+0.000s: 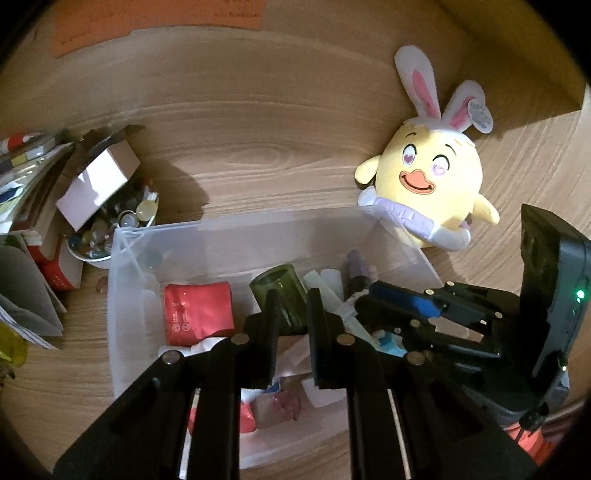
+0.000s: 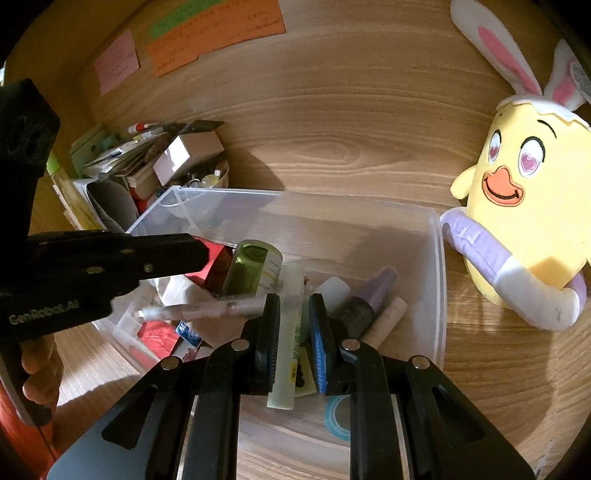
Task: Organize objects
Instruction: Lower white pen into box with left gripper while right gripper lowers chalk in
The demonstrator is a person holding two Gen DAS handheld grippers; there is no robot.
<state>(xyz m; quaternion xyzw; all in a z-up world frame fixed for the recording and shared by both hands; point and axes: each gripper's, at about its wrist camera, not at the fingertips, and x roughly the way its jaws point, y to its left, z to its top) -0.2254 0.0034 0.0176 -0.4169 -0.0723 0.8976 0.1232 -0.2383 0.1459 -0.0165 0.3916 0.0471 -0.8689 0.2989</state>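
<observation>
A clear plastic bin (image 1: 122, 280) (image 2: 437, 280) on the wooden desk holds a red packet (image 1: 199, 314), a green bottle (image 1: 284, 295) (image 2: 251, 269), a purple-capped bottle (image 2: 373, 295), tubes and wrappers. My left gripper (image 1: 291, 317) hovers over the bin, jaws slightly apart with nothing between them, the green bottle just beyond. My right gripper (image 2: 293, 321) is over the bin's right half with a pale translucent tube (image 2: 288, 332) between its jaws; grip contact is unclear. The right gripper also shows in the left wrist view (image 1: 406, 306).
A yellow chick plush with bunny ears (image 1: 432, 177) (image 2: 528, 206) leans against the wall right of the bin. Left of the bin stand a bowl of small trinkets (image 1: 110, 221), a small box (image 2: 188, 151) and stacked books (image 1: 26, 206). Sticky notes (image 2: 218, 33) hang on the wall.
</observation>
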